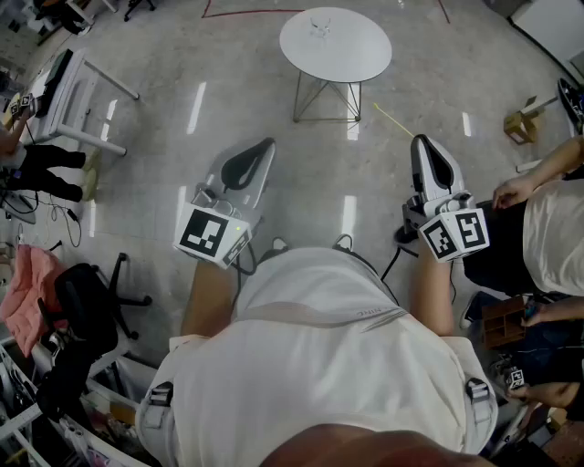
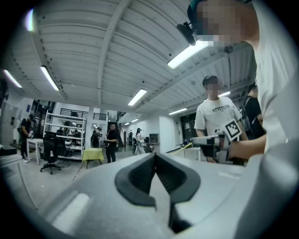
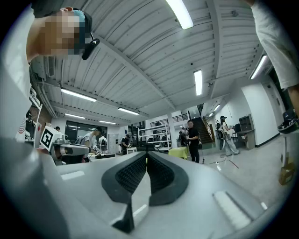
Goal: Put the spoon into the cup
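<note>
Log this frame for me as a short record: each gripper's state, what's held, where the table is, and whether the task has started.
left gripper: jaws together, nothing between them, pointing level
right gripper: jaws together, nothing between them, pointing level
round white table: ahead on the floor, beyond both grippers
on the table: one small item, too small to identify
task objects: none identifiable
task stage: not under way

You hold the left gripper [image 1: 260, 153] at ten o'clock and the right gripper [image 1: 427, 150] at two; a round white counter [image 1: 335, 44] stands at twelve.
</note>
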`<state>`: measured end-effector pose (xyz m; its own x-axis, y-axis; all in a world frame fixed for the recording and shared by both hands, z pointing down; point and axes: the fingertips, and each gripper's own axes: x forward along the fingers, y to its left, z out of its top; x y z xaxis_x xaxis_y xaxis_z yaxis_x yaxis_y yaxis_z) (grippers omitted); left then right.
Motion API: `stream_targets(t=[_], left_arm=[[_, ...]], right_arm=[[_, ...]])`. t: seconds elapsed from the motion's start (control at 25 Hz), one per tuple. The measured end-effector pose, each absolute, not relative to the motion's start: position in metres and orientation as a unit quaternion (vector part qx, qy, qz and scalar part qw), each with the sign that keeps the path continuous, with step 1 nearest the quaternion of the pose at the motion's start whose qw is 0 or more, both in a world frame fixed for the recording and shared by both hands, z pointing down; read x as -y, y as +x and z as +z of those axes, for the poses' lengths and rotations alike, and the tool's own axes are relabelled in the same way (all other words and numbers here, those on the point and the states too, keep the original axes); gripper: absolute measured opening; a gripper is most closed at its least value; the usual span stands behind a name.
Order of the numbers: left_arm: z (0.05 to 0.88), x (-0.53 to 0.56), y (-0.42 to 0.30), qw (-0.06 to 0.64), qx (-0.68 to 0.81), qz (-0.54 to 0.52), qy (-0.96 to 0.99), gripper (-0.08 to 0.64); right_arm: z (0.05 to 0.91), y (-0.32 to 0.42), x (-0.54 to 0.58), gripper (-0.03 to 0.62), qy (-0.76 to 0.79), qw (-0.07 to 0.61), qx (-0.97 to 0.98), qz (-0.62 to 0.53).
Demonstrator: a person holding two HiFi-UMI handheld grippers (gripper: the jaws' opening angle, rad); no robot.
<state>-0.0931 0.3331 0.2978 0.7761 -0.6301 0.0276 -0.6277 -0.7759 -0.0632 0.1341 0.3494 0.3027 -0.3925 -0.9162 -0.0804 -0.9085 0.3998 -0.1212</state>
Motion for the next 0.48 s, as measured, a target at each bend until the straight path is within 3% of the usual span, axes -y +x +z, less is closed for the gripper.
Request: stream_targets(t=[0.48], left_arm=[[0.2991, -0.3315, -0.0985, 0.010, -0.336, -0.018, -0.942, 0.002]], right_arm=[[0.3036, 0.1277, -0.3505, 0.011, -0.544, 0.058, -0.836, -0.031]])
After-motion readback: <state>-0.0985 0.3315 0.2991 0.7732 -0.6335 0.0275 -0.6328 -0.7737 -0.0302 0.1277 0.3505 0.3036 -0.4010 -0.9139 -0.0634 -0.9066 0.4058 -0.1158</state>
